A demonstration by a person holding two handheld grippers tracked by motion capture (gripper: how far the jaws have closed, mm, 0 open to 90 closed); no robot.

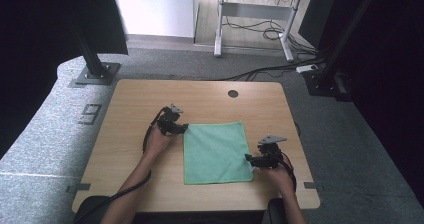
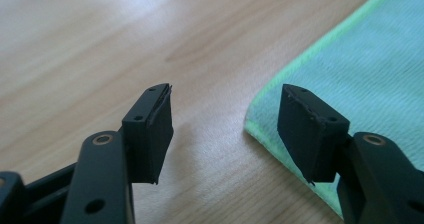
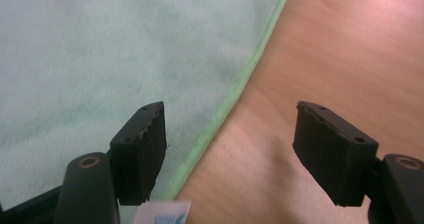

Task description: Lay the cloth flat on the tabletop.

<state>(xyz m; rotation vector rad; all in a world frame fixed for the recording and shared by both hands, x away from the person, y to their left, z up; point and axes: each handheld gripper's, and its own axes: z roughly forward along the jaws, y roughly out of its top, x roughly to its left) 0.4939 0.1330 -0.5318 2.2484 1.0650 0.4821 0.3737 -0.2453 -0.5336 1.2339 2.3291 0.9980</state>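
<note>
Here the green cloth point(image 1: 216, 153) lies flat on the table point(image 1: 135, 104). The left claw point(image 1: 183, 129), spread, sits low at the cloth's far left corner; the right claw point(image 1: 248, 158), also spread, straddles its near right edge, both forearms reaching in from the near side.

In the left gripper view, the light green square cloth point(image 2: 360, 69) runs out past the right and top edges, so just one corner and a stretch of hem can be made out, and the far light wooden tabletop point(image 2: 100, 34) blurs into glare. In the right gripper view, a small white tag with blue print point(image 3: 162, 211) is cut off by the bottom edge; its lettering is too small to read. In the high view, both forearms leave the bottom edge.
</note>
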